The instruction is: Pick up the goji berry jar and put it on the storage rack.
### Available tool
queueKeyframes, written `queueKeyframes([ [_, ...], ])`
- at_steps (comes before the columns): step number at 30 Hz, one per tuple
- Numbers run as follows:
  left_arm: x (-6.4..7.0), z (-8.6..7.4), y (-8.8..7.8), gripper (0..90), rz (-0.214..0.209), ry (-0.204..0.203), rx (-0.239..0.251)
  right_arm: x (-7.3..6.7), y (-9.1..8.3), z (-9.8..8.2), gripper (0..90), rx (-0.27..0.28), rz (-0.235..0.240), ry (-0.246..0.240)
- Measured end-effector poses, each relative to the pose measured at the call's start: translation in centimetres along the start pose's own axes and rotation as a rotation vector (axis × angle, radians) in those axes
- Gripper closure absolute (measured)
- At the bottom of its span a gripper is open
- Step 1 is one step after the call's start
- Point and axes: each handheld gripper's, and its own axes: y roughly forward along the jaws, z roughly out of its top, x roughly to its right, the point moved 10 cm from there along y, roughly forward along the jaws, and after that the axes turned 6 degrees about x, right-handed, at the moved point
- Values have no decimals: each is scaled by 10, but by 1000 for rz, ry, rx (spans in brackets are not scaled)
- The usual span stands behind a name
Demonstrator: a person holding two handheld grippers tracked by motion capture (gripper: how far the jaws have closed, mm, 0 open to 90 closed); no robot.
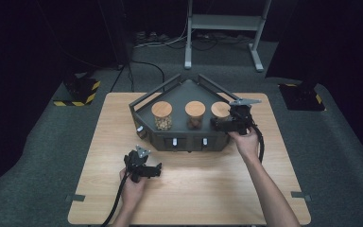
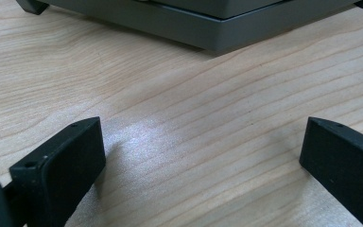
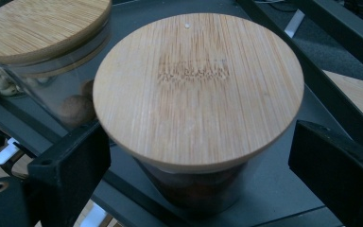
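The dark tray (image 1: 144, 101) stands at the far middle of the wooden surface (image 1: 203, 189) and carries three glass jars with bamboo lids. The right tongs (image 3: 198, 156) are at the right end of the tray, their jaws standing wide on both sides of the right jar (image 3: 194, 184), below its lid (image 3: 198, 85); the pads do not seem to press on the glass, so the jar is not held. The middle jar (image 3: 71, 101) stands close beside it. The left tongs (image 2: 203, 151) rest low over the bare surface in front of the tray, wide open and holding nothing.

The main risk, I think, is in the closing: if the jaws close too high, they may catch the lid edge and lift or tip it. A jaw could also push the middle jar.
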Motion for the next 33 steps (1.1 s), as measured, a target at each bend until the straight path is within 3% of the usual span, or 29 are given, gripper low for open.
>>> queueKeyframes([
  [15, 0, 0, 0, 11, 0, 0, 0, -4, -10, -5, 69, 7, 6, -19],
  [33, 0, 0, 0, 11, -1, -2, 0, -1, -22, -12, 77, 30, 10, 0],
])
